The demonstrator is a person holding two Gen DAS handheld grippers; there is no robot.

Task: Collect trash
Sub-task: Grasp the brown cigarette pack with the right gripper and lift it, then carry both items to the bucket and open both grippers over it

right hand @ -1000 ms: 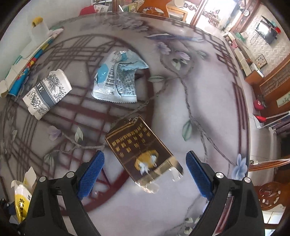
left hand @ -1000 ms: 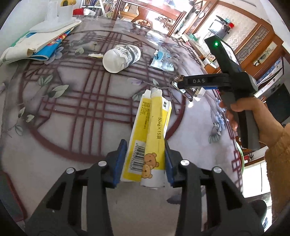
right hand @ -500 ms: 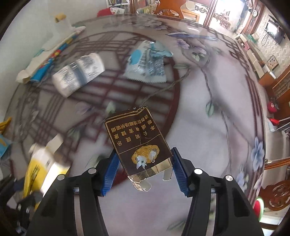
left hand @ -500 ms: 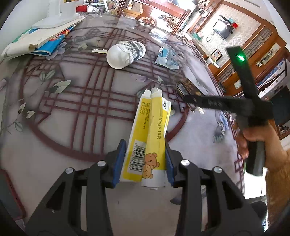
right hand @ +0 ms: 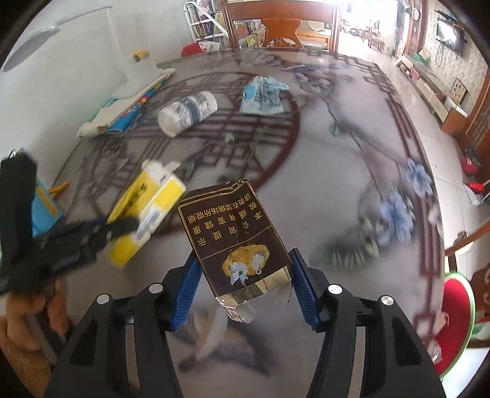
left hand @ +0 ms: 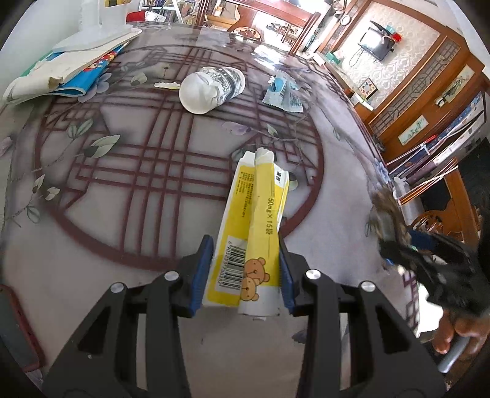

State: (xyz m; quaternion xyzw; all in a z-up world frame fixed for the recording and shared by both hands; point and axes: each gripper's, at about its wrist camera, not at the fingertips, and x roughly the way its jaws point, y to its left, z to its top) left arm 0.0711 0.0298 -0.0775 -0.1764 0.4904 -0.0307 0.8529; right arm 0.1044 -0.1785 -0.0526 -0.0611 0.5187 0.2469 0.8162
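My left tongs (left hand: 245, 269) are closed on a yellow medicine box (left hand: 249, 242), crushed flat, its barcode and bear print between the blue pads (left hand: 203, 269) and its torn end pointing away from me over the tabletop (left hand: 137, 214). My right tongs (right hand: 243, 284) are clamped on a dark brown cigarette pack (right hand: 235, 242), flattened, gold base nearest the camera and the lettered end pointing forward; both pads touch its side edges. Both items are clear of the tabletop surface. Still lying on the tabletop, well ahead of both tongs: a white patterned paper cup (left hand: 211, 88) on its side, and just beside it to the right a blue and white wrapper (left hand: 283, 95). A small pale scrap (left hand: 165, 84) lies left of the cup. At the far left edge sits a stack of books and papers (left hand: 67, 70) with a white lamp base (left hand: 95, 27) on top. The left view shows the right tongs only as a dark blur at the right edge, with the hand (left hand: 459, 330) below; the right view shows the left tongs (right hand: 110, 226) and yellow box, blurred, at left.
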